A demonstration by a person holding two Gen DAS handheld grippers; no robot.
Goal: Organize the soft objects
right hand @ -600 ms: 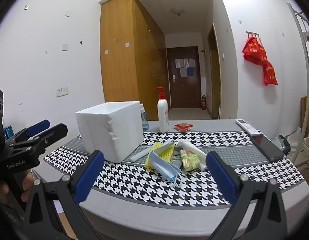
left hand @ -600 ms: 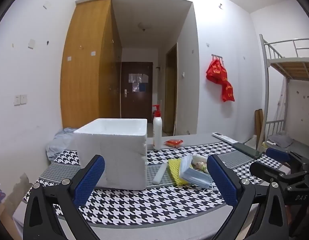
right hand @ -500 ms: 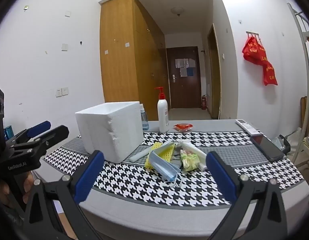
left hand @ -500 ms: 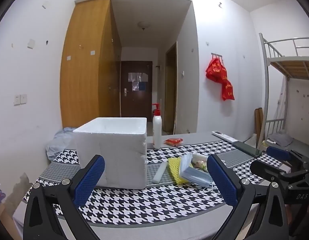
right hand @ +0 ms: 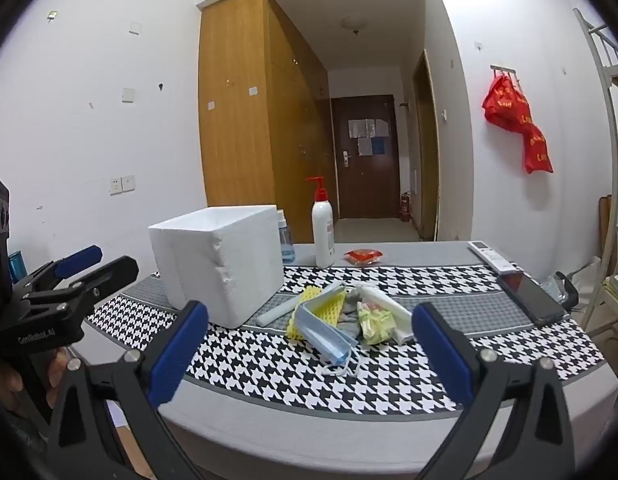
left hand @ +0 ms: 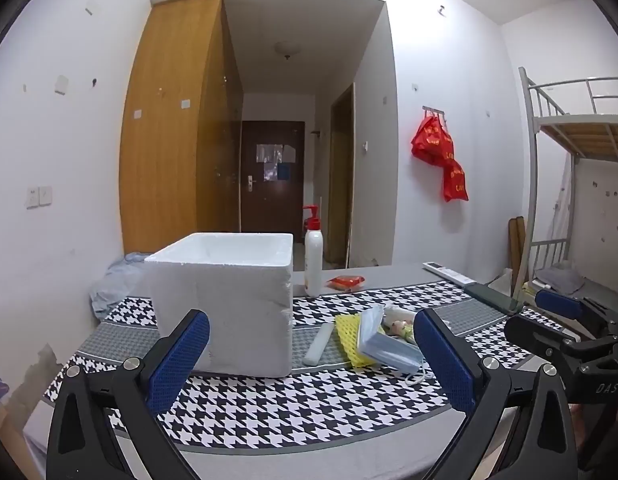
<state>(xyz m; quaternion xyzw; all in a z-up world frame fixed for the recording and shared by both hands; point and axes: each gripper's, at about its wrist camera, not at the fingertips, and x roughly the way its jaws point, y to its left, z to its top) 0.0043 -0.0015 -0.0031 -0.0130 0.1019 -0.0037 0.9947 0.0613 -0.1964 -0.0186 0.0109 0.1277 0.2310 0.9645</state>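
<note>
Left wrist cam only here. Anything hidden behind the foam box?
Observer: Yes. A small blue spray bottle stands behind the foam box, just left of the pump bottle.
Operator: Pile next to the box: I see a mask and yellow mesh. Anything else soft?
Observer: A gray cloth shows between the blue mask and a yellow-green packet, and seems to lie partly under both.
</note>
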